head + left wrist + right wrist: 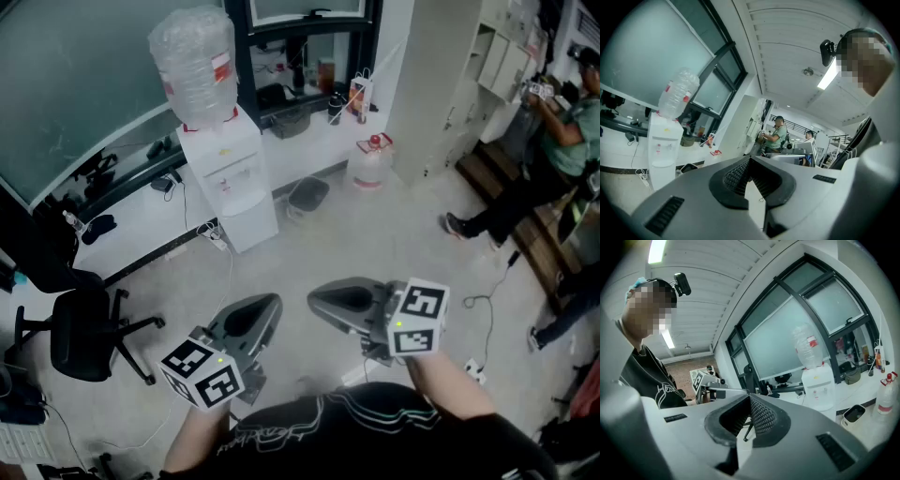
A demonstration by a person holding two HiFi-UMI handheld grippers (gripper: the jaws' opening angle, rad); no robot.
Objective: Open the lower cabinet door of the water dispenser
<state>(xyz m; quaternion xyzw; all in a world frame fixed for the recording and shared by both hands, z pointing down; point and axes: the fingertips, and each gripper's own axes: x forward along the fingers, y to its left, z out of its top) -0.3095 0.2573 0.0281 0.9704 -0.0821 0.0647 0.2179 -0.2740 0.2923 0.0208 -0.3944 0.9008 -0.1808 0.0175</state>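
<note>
Presses the fingers (736, 177) of the left gripper (270, 302) together on nothing, and closes the fingers (762, 416) of the right gripper (315, 300) the same way, empty. Holds both grippers side by side, about level, above the floor (375, 234). Faces the water dispenser (230, 178), well apart ahead, standing on the floor beside the white tabletop (319, 136), bottle (195, 66) on top, lower cabinet door (253, 223) closed.

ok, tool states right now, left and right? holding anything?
left grey plastic tool: closed, jaw tips together, holding nothing.
right grey plastic tool: closed, jaw tips together, holding nothing.
</note>
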